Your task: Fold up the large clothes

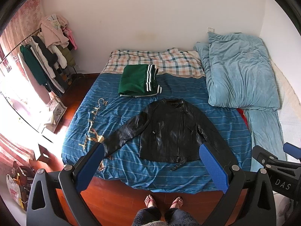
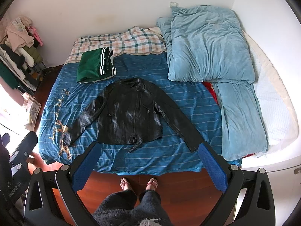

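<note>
A black leather jacket (image 1: 169, 130) lies flat, front up and zipped, on the blue striped bed cover (image 1: 225, 128), both sleeves spread out to the sides. It also shows in the right wrist view (image 2: 129, 113). My left gripper (image 1: 151, 150) is open and empty, held high above the bed's near edge. My right gripper (image 2: 148, 150) is open and empty too, at the same height. The right gripper's body shows at the right edge of the left wrist view (image 1: 278, 162).
A folded green garment with white stripes (image 1: 138, 82) lies behind the jacket. A light blue duvet (image 1: 239, 71) is heaped on the right. A clothes rack (image 1: 47, 56) stands at the left wall. The person's feet (image 1: 163, 202) stand on the wood floor.
</note>
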### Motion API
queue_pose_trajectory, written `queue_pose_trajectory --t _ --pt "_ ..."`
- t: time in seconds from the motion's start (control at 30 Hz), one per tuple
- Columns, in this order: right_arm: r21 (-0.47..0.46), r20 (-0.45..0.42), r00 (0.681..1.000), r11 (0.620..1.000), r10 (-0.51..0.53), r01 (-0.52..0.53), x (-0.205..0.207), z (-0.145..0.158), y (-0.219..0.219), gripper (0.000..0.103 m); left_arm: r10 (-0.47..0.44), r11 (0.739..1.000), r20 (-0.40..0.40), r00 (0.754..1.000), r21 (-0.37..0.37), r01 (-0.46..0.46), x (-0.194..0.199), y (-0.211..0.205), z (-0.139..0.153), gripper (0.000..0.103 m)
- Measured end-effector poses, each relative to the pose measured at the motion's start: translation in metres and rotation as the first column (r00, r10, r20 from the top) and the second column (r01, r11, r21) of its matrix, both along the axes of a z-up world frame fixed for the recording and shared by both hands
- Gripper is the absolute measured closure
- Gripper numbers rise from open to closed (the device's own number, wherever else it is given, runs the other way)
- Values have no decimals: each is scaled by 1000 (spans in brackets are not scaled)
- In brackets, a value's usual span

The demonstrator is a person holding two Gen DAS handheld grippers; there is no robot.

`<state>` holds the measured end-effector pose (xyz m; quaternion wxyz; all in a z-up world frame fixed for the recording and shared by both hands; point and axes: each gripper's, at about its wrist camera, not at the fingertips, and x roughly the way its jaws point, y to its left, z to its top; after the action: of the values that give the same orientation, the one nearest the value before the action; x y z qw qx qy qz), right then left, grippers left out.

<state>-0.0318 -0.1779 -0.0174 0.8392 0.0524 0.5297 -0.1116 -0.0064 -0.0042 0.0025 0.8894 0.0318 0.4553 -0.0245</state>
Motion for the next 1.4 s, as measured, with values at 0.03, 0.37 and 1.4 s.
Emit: queue_pose_trajectory --t 0.03,0.37,1.4 --pt "0 0 1000 1000 0 0 0 0 0 0 1 1000 -1 1000 -1 -1 -1 0 0 0" --pt "0 -1 1000 1000 -1 1 1 0 1 0 1 1000 -4 1000 -4 -1 0 4 -1 0" --pt "-1 -7 1000 1000 0 0 3 -4 3 0 3 1000 -8 1000 -7 -3 9 8 -3 0"
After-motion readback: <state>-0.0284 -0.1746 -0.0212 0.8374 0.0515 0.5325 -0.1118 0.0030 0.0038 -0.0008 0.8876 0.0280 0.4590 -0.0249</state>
